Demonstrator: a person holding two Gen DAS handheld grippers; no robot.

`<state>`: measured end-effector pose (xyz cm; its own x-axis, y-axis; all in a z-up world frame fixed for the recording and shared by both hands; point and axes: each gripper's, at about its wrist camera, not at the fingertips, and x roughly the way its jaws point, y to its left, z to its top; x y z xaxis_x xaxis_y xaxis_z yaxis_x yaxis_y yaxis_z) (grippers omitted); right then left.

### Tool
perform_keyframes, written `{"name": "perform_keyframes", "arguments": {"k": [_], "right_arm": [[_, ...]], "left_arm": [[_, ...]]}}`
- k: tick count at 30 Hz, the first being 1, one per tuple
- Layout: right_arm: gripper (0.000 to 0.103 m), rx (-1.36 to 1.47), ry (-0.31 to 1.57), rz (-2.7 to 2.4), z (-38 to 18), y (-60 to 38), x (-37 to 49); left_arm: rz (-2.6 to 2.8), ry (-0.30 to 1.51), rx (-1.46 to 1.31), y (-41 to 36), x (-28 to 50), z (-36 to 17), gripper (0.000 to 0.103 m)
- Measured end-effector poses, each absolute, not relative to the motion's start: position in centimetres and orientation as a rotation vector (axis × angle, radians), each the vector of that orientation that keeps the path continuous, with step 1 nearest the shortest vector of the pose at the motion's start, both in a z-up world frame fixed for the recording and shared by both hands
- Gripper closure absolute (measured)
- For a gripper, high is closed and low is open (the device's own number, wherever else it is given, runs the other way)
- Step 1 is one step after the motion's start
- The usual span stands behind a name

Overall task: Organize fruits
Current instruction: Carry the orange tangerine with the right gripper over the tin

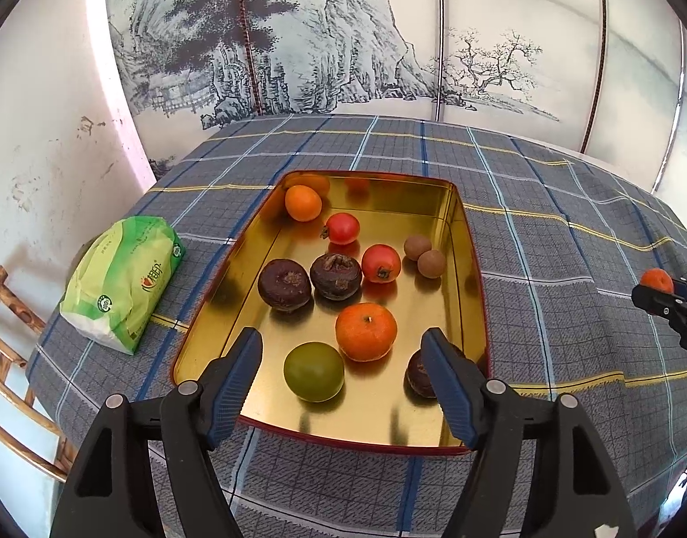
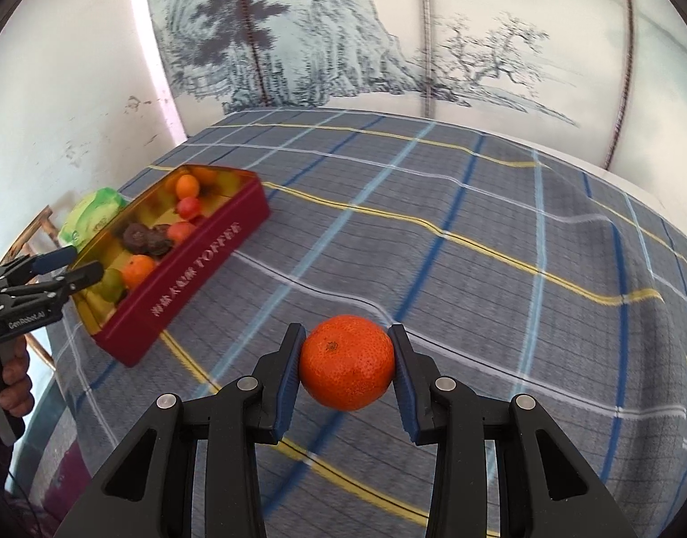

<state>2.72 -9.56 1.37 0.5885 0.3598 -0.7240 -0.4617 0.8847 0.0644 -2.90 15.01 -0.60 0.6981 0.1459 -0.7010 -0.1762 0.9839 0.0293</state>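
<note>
Tin tray (image 1: 471, 269) sits on the table (image 1: 567, 246), toward its left side. A packet of tissues (image 1: 121, 282) lies just left of the tray, near the table's left edge. In the tray: mandarin (image 1: 303, 202) at the far left corner; two longans (image 1: 425, 256) touching, by the right wall; two water chestnuts (image 1: 310, 281) side by side mid-tray (a third (image 1: 417, 374) near the right corner, partly hidden). Right of the tray, well apart, another mandarin (image 2: 347, 362) is above the cloth, between the right gripper (image 2: 347, 365) fingers.

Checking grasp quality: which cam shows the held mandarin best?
Right wrist: the mandarin fills the centre, both pads of the right gripper pressed on its sides. Left wrist shows it only as a tiny orange blob at the far right edge.
</note>
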Motion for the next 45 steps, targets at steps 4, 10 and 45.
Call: {"name": "perform_keyframes", "arguments": {"k": [4,10,45], "right_arm": [[0.064,-0.154,0.804,0.517,1.8,-7.6,2.6],[0.064,-0.163,0.797,0.572,2.3,-4.7,2.4],[0.064,-0.217,0.806,0.776,2.5,7.6,3.9]], "left_arm": [[0.18,0.778,-0.047,15.3,-3.0,-0.7,0.033],[0.181,0.781,-0.059,15.9,-3.2,-1.0,0.033],[0.292,0.675,-0.096,20.1,-5.0,-1.2,0.019]]}}
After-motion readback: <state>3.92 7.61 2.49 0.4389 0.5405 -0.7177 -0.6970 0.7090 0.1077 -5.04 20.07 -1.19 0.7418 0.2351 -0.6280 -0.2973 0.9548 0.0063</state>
